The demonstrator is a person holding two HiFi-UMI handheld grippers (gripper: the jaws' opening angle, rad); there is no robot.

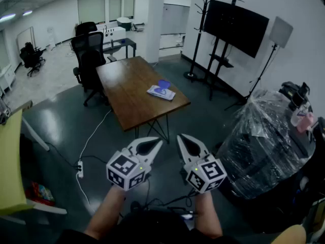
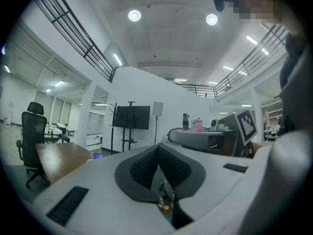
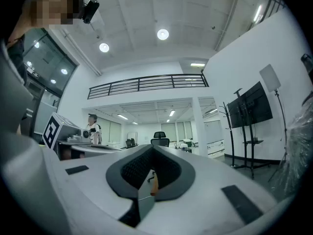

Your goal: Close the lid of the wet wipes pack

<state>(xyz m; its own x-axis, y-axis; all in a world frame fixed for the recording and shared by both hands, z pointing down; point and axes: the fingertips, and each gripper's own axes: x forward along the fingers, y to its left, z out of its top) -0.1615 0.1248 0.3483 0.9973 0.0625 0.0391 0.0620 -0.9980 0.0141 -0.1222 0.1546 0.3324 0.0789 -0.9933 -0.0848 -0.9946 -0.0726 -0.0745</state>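
One wet wipes pack (image 1: pixel 161 92) is lying near the right edge of the far wooden table (image 1: pixel 126 80), its blue lid (image 1: pixel 163 85) apparently standing open. Well short of it, the left gripper (image 1: pixel 152 145) and right gripper (image 1: pixel 187 142) are hovering level, side by side, each with its jaws pressed together on nothing. The task is barely beginning: approaching the table and pressing the lid down are both remaining.

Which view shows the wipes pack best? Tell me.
The head view: the wipes pack lies in full sight on the brown table, blue lid showing. The left gripper view catches only a blue speck; the right gripper view shows none.
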